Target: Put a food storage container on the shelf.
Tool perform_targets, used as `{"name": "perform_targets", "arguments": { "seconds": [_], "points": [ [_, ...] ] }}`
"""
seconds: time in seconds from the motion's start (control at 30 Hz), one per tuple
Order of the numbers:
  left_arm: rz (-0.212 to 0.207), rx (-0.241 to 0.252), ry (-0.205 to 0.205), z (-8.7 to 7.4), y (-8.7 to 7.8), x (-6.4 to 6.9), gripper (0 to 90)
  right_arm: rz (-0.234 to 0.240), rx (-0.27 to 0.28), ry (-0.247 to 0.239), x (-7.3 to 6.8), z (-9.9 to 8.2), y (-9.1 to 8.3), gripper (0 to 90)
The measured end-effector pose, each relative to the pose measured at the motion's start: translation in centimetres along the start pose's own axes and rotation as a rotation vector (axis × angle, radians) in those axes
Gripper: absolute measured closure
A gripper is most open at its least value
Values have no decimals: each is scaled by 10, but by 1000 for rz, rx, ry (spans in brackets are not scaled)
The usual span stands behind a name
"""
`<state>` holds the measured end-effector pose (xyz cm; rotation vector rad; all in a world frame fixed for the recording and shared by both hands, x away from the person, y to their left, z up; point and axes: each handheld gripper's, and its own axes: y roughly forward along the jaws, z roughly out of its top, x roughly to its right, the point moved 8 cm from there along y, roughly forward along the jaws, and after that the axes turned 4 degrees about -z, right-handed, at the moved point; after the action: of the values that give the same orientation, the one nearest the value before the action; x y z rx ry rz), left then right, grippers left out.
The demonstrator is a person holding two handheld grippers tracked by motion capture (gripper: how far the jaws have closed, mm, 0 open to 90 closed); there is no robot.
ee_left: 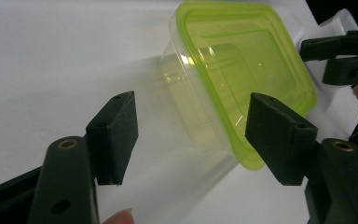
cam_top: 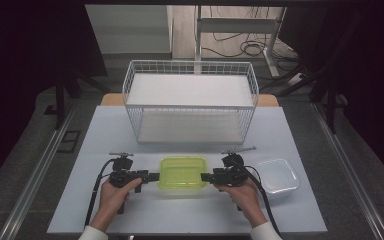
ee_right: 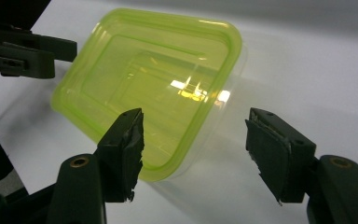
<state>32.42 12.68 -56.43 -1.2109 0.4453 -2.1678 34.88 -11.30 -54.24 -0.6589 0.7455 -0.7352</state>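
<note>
A clear plastic box with a lime-green lid (cam_top: 182,172) (ee_left: 242,60) (ee_right: 144,79) sits on the white table near the front edge. My left gripper (cam_top: 155,176) (ee_left: 191,116) comes in level from the box's left, jaws apart on either side of its near corner, pads not pressing. My right gripper (cam_top: 205,176) (ee_right: 195,126) mirrors it at the box's right end, also open around that end's corner. Across the box, each gripper view also takes in the other gripper: the right gripper (ee_left: 340,56) and the left gripper (ee_right: 23,51).
A white wire basket (cam_top: 190,100) with a white shelf stands at the back of the table (cam_top: 105,135). An open clear plastic tub (cam_top: 278,175) (ee_left: 340,23) sits just right of my right hand. Two thin rods lie between basket and box. Floor and cables lie beyond.
</note>
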Motion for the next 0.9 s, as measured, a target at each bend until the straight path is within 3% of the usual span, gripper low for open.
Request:
{"name": "perform_targets", "arguments": {
  "seconds": [0.23, 0.33, 0.53, 0.57, 0.67, 0.77, 0.9],
  "points": [
    [-38, -1, -30, 3, 9, -2, 380, 31, -6, 32, 3, 2, 7, 413],
    [-53, 3, -49, 4, 13, -3, 407, 67, -5, 52, 3, 4, 11, 460],
    [-97, -14, -72, 3, 20, -2, 592, 93, -41, 112, 8, 4, 20, 605],
    [-132, -14, -71, 3, 22, 1, 631, 133, -38, 141, 7, 5, 21, 672],
    [-117, -3, -72, 4, 20, 2, 714, 148, -42, 157, 7, 4, 21, 704],
    [-115, 4, -79, 4, 18, 3, 732, 179, -37, 189, 6, 4, 18, 748],
    [-104, 10, -79, 5, 16, 5, 748, 176, -32, 195, 5, 3, 17, 758]
  ]
}}
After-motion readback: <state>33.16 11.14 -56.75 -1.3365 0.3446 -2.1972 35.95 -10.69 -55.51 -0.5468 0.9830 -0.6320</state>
